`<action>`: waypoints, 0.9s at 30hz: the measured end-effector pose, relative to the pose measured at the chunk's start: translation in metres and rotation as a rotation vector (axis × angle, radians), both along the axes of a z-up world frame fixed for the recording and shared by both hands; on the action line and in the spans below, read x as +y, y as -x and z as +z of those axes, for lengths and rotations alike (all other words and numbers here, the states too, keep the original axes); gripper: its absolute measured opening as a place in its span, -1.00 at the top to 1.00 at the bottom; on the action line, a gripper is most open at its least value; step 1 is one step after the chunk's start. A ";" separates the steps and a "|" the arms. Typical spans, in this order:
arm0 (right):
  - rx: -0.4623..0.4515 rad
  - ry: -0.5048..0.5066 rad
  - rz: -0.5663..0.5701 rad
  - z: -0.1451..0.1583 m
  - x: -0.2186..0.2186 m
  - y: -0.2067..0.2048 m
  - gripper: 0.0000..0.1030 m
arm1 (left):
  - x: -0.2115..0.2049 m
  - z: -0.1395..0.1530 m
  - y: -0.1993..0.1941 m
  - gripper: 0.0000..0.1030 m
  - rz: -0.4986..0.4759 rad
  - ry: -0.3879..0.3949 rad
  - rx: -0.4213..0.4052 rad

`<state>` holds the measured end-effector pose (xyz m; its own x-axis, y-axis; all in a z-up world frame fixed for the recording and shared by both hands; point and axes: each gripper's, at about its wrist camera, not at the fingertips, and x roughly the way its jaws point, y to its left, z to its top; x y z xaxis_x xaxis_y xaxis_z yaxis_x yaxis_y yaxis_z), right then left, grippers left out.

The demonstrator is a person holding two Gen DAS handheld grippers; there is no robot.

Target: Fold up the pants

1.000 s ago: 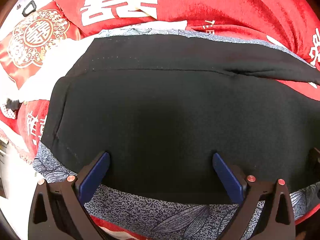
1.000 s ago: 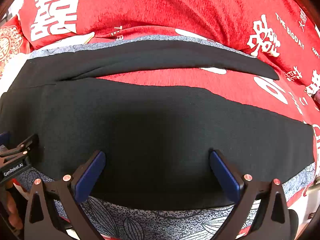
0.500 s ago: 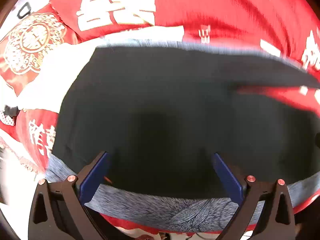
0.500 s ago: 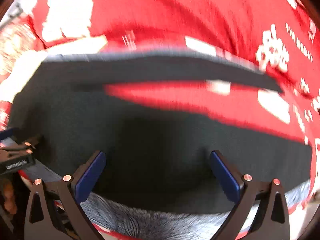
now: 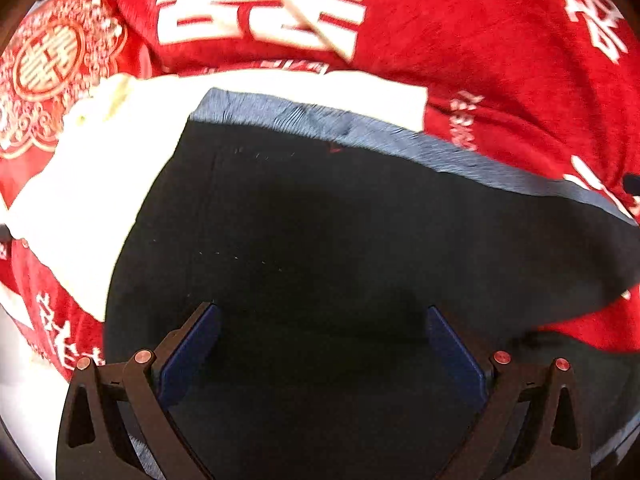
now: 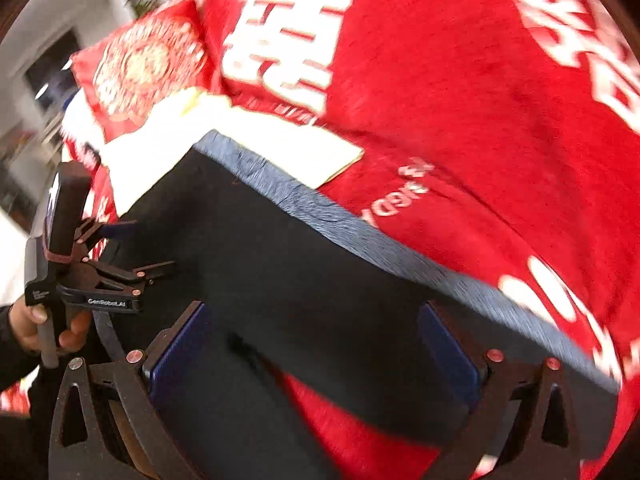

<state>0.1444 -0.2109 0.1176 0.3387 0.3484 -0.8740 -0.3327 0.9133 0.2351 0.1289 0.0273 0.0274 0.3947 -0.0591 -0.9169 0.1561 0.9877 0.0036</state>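
Black pants [image 5: 340, 220] with a blue-grey patterned far edge [image 5: 320, 120] lie spread on a red blanket [image 5: 460, 40]. My left gripper [image 5: 320, 344] hangs open just above the black cloth, blue pads wide apart, nothing pinched. In the right wrist view the same pants [image 6: 280, 260] run diagonally, and a red strip of blanket shows between two black layers near the bottom. My right gripper [image 6: 312, 344] is open over that cloth as well. The left gripper [image 6: 154, 243] also shows at the left of that view, held by a hand [image 6: 28, 320].
A white cloth patch [image 5: 100, 184] lies under the pants' left end. A red cushion with a gold emblem [image 5: 48, 64] sits at the far left. The red blanket [image 6: 440, 80] with white characters rises behind the pants. Room furniture shows blurred at the upper left of the right wrist view.
Both grippers have moved forward over the pants, so the near patterned hem has left view. The right wrist view has swung left and now shows the left gripper. Jaw width is unchanged.
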 end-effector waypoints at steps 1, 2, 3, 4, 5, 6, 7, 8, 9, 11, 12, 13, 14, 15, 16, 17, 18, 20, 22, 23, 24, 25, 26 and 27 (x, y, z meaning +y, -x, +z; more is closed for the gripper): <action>0.029 0.007 0.041 -0.011 0.005 -0.016 -1.00 | 0.002 -0.007 -0.004 -0.99 0.012 -0.010 0.011; 0.055 0.018 0.071 -0.022 0.010 -0.031 -1.00 | 0.002 -0.012 -0.005 -0.99 0.017 -0.012 0.017; 0.076 0.027 0.099 -0.035 0.014 -0.045 -1.00 | 0.001 -0.014 -0.003 -0.99 0.017 -0.020 0.002; 0.083 0.043 0.116 -0.045 0.019 -0.055 -1.00 | -0.001 -0.014 -0.002 -0.99 0.016 -0.025 0.000; 0.096 0.053 0.145 -0.058 0.023 -0.067 -1.00 | -0.004 -0.015 0.000 -0.99 0.014 -0.040 -0.007; 0.108 0.059 0.164 -0.065 0.024 -0.075 -1.00 | -0.004 -0.015 0.001 -0.99 0.013 -0.047 -0.011; 0.124 0.061 0.188 -0.073 0.024 -0.086 -1.00 | -0.004 -0.016 0.003 -0.99 0.015 -0.045 -0.014; 0.140 0.060 0.218 -0.084 0.025 -0.095 -1.00 | -0.003 -0.016 0.003 -0.99 0.020 -0.035 -0.011; 0.150 0.059 0.243 -0.093 0.027 -0.103 -1.00 | -0.002 -0.015 0.002 -0.99 0.023 -0.026 -0.001; 0.176 0.038 0.276 -0.105 0.025 -0.116 -1.00 | -0.001 -0.014 0.001 -0.99 0.020 -0.019 0.000; 0.186 0.027 0.290 -0.113 0.025 -0.123 -1.00 | 0.001 -0.013 0.000 -0.99 0.019 -0.018 -0.013; 0.190 0.021 0.300 -0.118 0.025 -0.129 -1.00 | 0.001 -0.012 -0.001 -0.99 0.020 -0.019 -0.009; 0.196 0.007 0.311 -0.122 0.024 -0.134 -1.00 | 0.001 -0.012 -0.002 -0.99 0.019 -0.018 -0.007; 0.215 -0.020 0.326 -0.128 0.023 -0.139 -1.00 | 0.001 -0.012 -0.004 -0.99 0.020 -0.017 -0.005; 0.246 -0.049 0.339 -0.135 0.022 -0.141 -1.00 | 0.001 -0.012 -0.004 -0.99 0.021 -0.016 -0.006; 0.284 -0.076 0.349 -0.143 0.022 -0.144 -1.00 | 0.000 -0.013 -0.006 -0.99 0.022 -0.019 -0.008; 0.331 -0.094 0.358 -0.154 0.021 -0.144 -1.00 | 0.000 -0.013 -0.006 -0.99 0.021 -0.020 -0.008; 0.281 -0.094 0.407 -0.156 0.023 -0.138 -1.00 | 0.000 -0.013 -0.006 -0.99 0.020 -0.021 -0.006; 0.275 -0.072 0.441 -0.158 0.027 -0.137 -0.99 | 0.000 -0.014 -0.006 -0.99 0.022 -0.022 -0.002; 0.287 -0.071 0.436 -0.156 0.027 -0.137 -0.86 | 0.000 -0.014 -0.006 -0.99 0.022 -0.022 0.000; 0.304 -0.087 0.438 -0.152 0.028 -0.135 -0.66 | 0.001 -0.014 -0.006 -0.99 0.019 -0.023 0.001; 0.307 -0.096 0.450 -0.148 0.031 -0.133 -0.19 | 0.000 -0.014 -0.007 -0.99 0.019 -0.025 0.001; 0.276 -0.079 0.474 -0.138 0.034 -0.127 -0.04 | 0.000 -0.014 -0.006 -0.99 0.019 -0.026 -0.003; 0.254 -0.061 0.497 -0.133 0.038 -0.121 -0.01 | 0.000 -0.015 -0.007 -0.99 0.016 -0.028 -0.005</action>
